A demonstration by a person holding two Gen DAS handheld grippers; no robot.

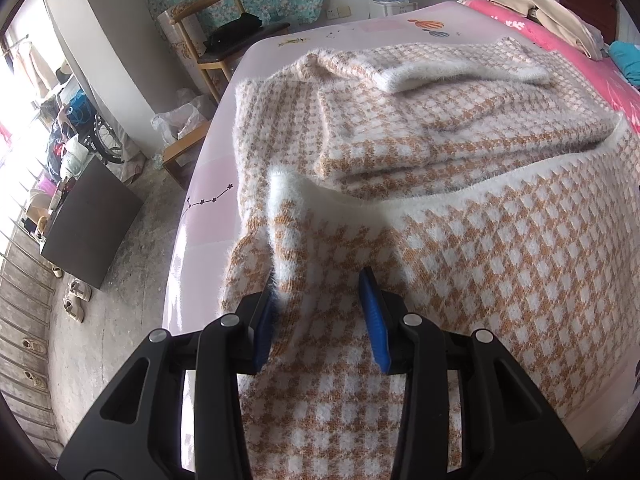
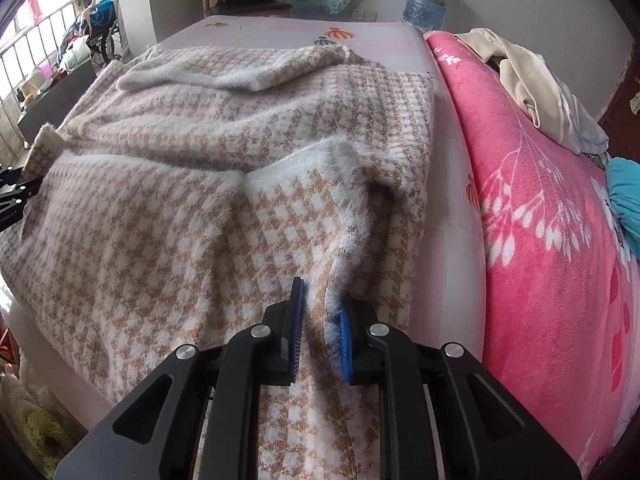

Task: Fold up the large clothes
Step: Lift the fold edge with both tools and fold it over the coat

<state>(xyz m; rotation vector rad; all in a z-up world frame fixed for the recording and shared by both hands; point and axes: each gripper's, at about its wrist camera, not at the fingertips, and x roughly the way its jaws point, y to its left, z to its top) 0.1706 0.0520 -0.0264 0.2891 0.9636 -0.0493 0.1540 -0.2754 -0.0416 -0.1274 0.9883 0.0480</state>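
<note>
A fuzzy tan-and-white houndstooth sweater (image 1: 480, 240) (image 2: 160, 220) lies spread on the bed, its sleeves folded across the far part (image 1: 400, 128). My left gripper (image 1: 319, 280) is shut on a bunched fold at the sweater's near left hem; its white edge (image 1: 288, 188) is drawn up toward the jaws. My right gripper (image 2: 320, 296) is shut on a thin fold at the near right hem, with fuzz spilling over the right pad (image 2: 344, 340). The left gripper also shows at the left edge of the right wrist view (image 2: 16, 192).
The bed has a pale pink sheet (image 1: 208, 220) (image 2: 452, 200). A pink floral blanket (image 2: 540, 240) lies on the right, bearing beige clothes (image 2: 532, 80) and a teal cloth (image 2: 624, 200). A wooden chair (image 1: 216, 32), a dark cabinet (image 1: 88, 220) and shoes (image 1: 76, 300) stand left of the bed.
</note>
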